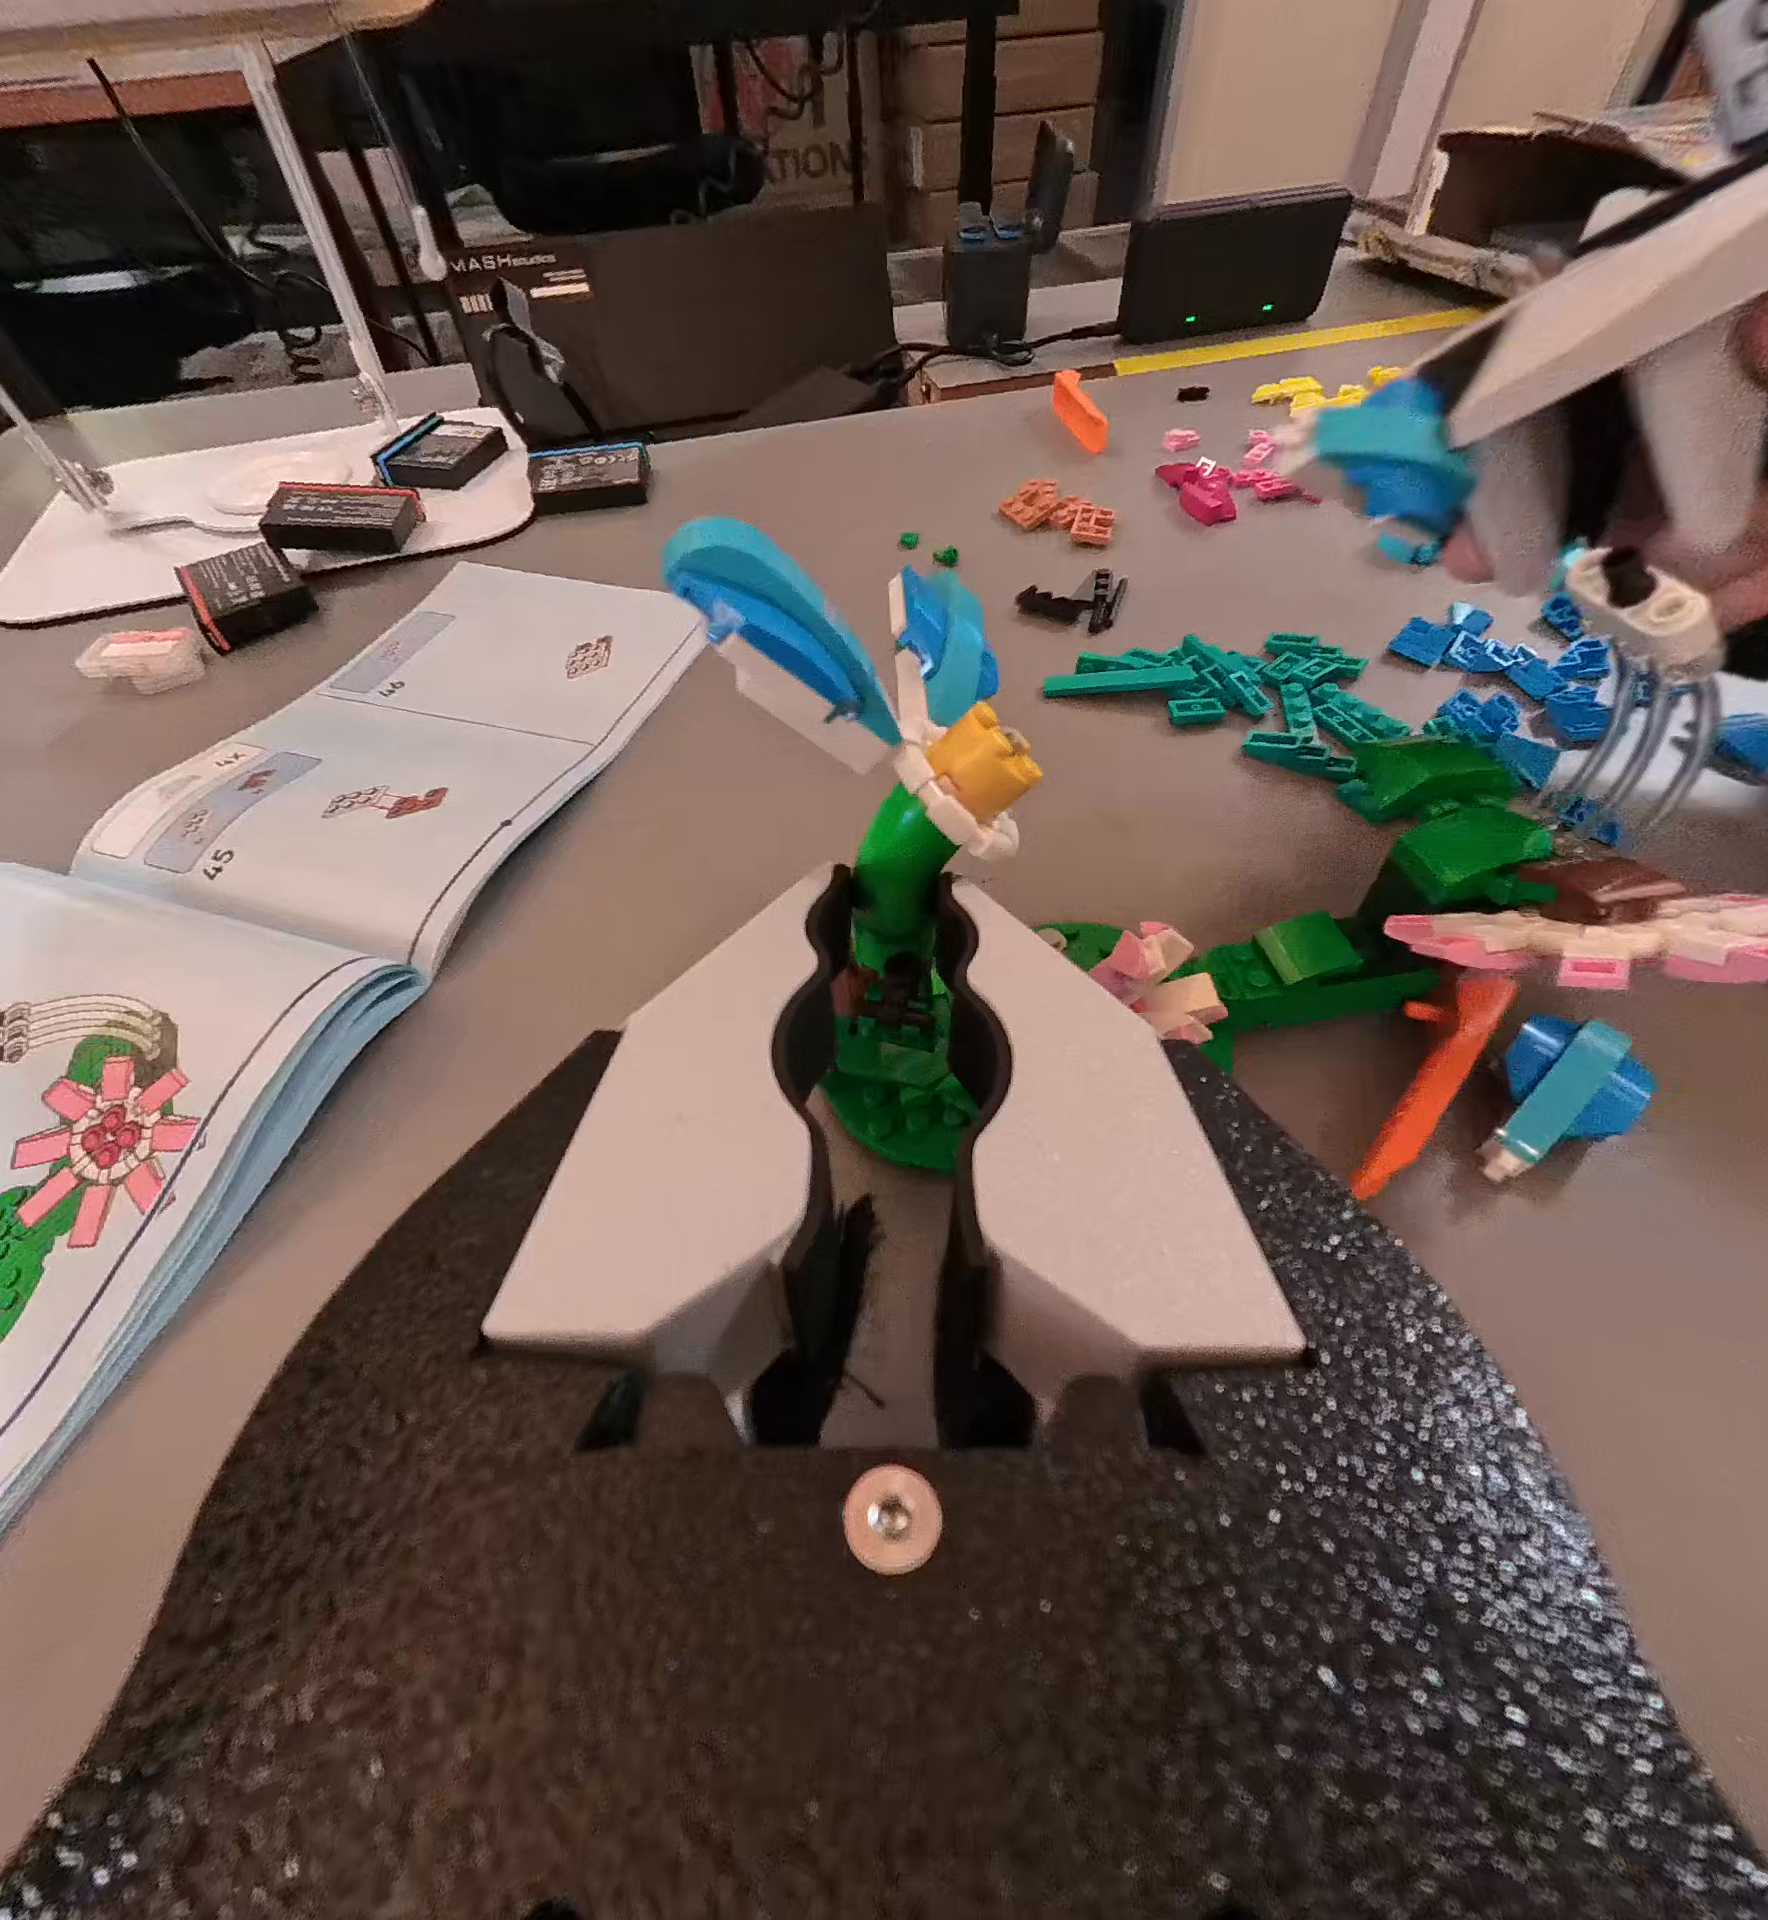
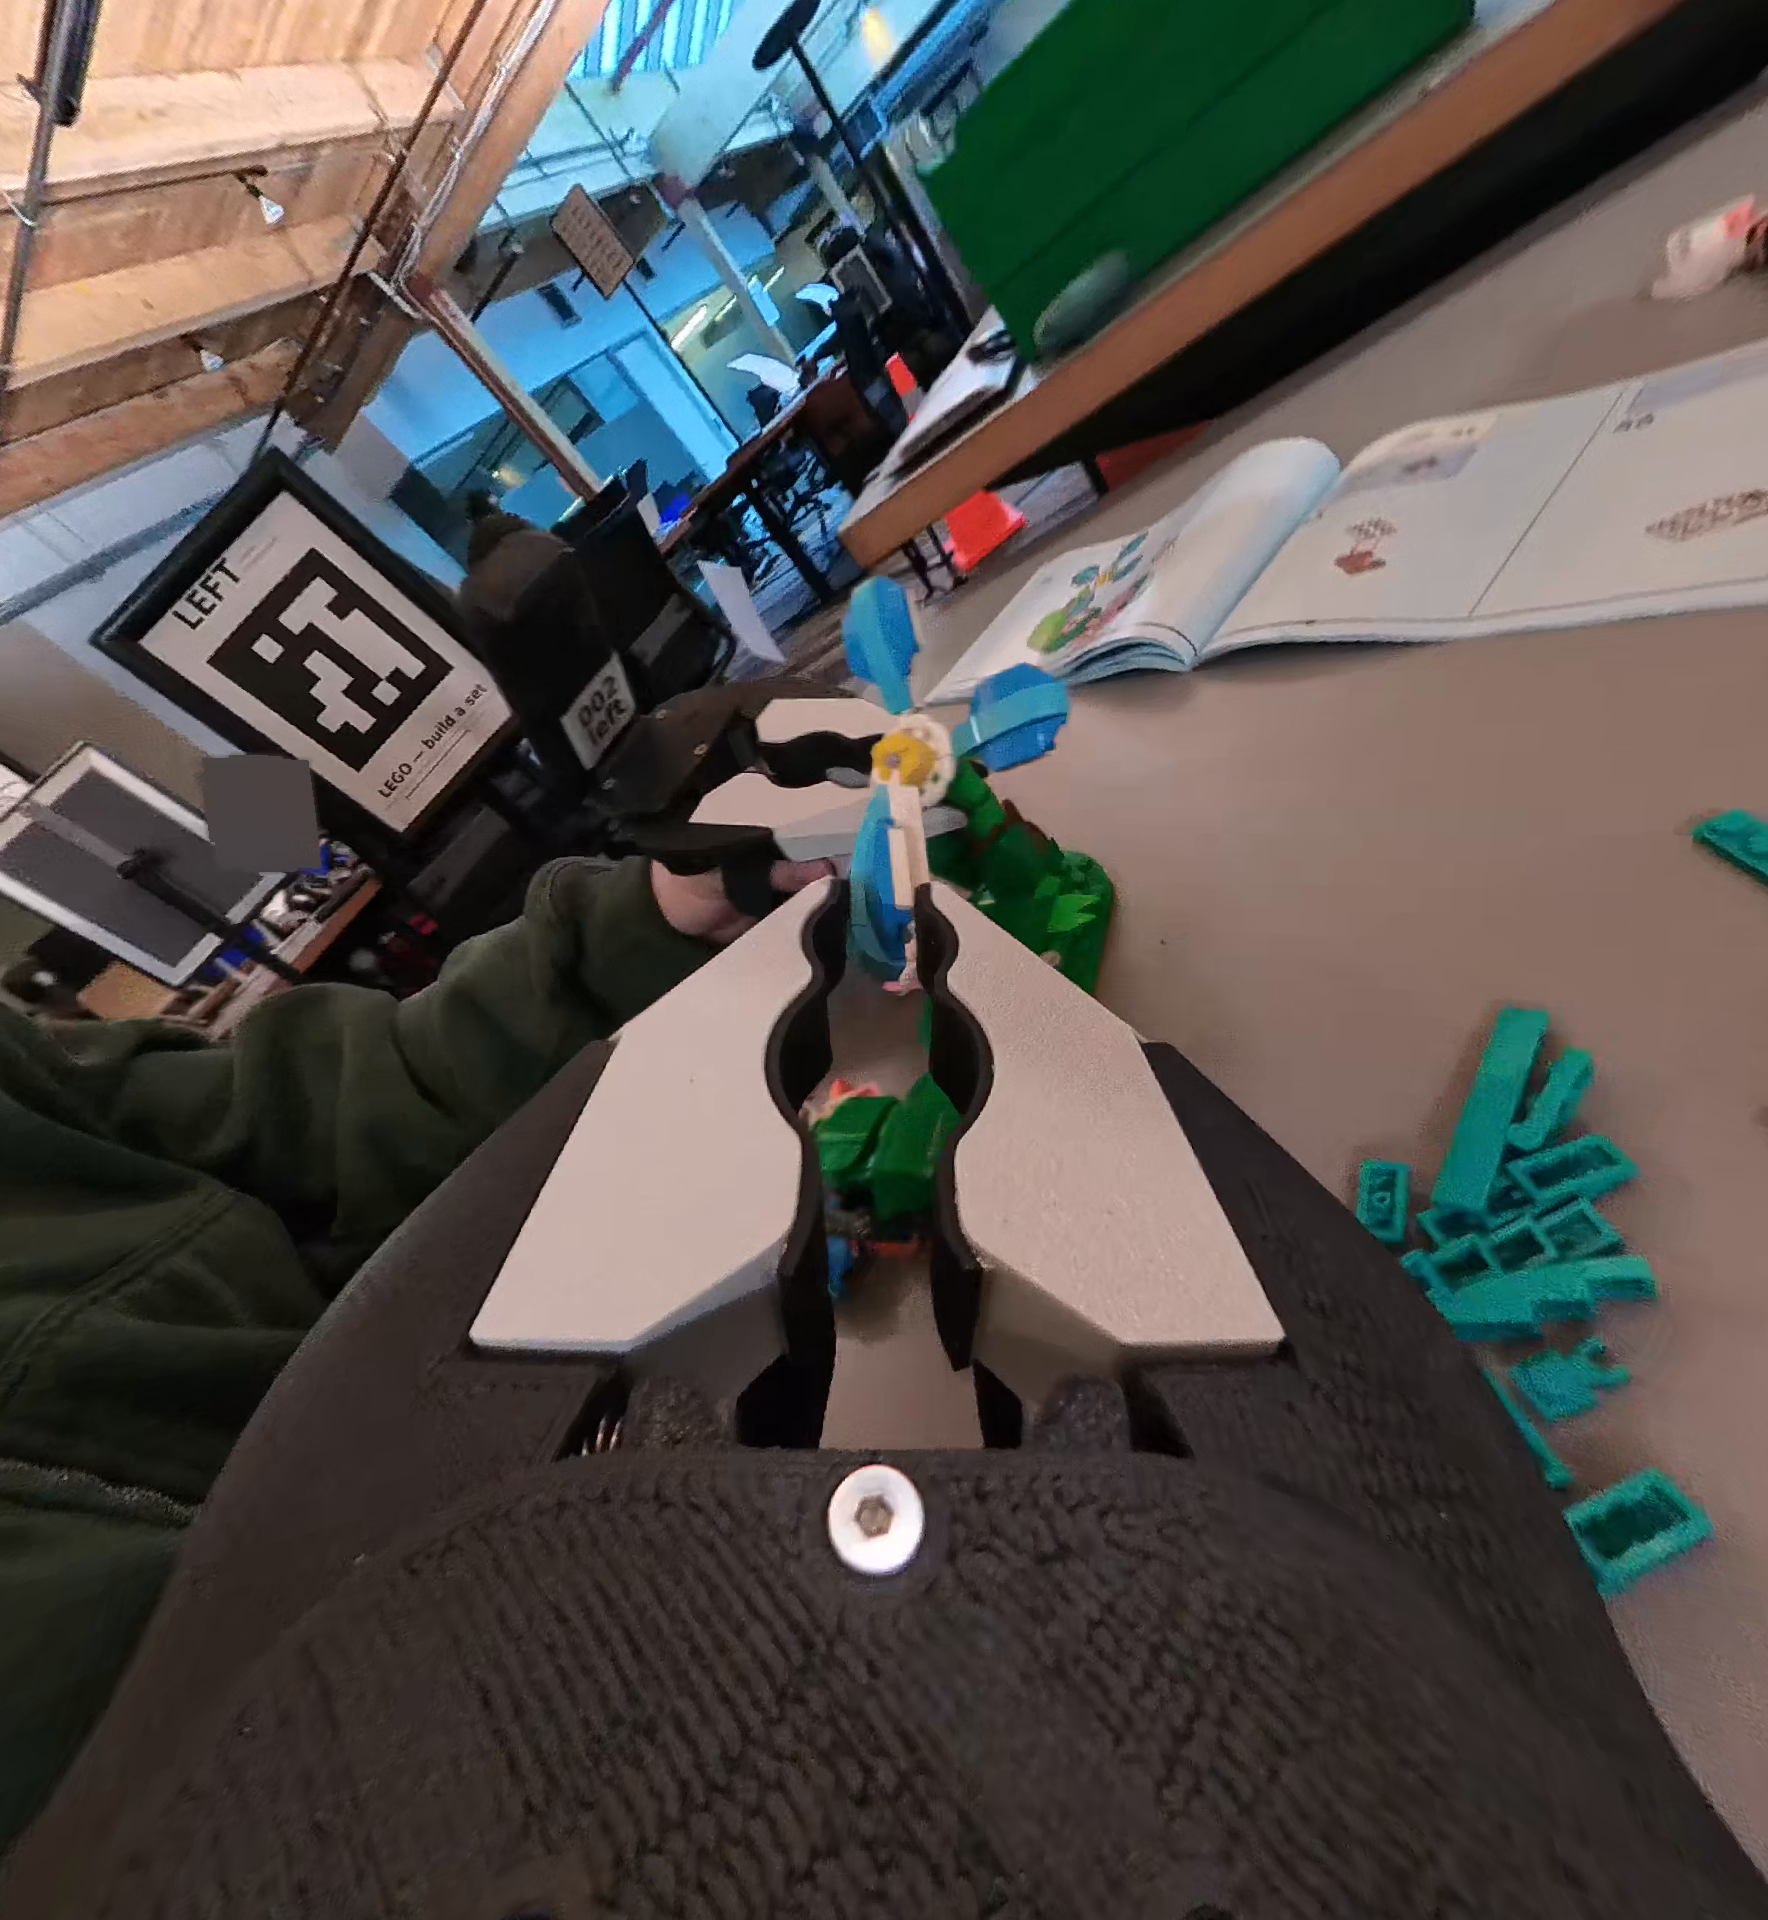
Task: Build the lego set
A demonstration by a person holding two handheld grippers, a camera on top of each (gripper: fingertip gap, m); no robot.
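Note:
My left gripper point(image 1: 895, 894) is shut on the green stem point(image 1: 895, 842) of a flower build and holds it upright. The flower has a yellow centre point(image 1: 984, 764), two blue petals point(image 1: 786, 623) and a green base point(image 1: 901, 1117). My right gripper point(image 2: 880, 904) is shut on a loose blue and white petal point(image 2: 872, 868), with the petal's tip close under the yellow centre point(image 2: 906, 755). The left wrist view shows the right gripper point(image 1: 1451, 405) at the upper right with that petal point(image 1: 1389, 457). The right wrist view shows the left gripper point(image 2: 849, 800) at the flower.
An open instruction booklet point(image 1: 340, 790) lies to the left. Piles of teal point(image 1: 1233, 686), blue point(image 1: 1503, 675), pink and orange pieces lie on the grey table. A pink flower build point(image 1: 1607, 935) on green leaves, an orange piece point(image 1: 1431, 1081) and black batteries point(image 1: 340, 514) are nearby. The gap from one gripper's tips to the other's is roughly 12 cm. About 11 cm separates my left fingertips from the orange piece point(image 1: 1431, 1081).

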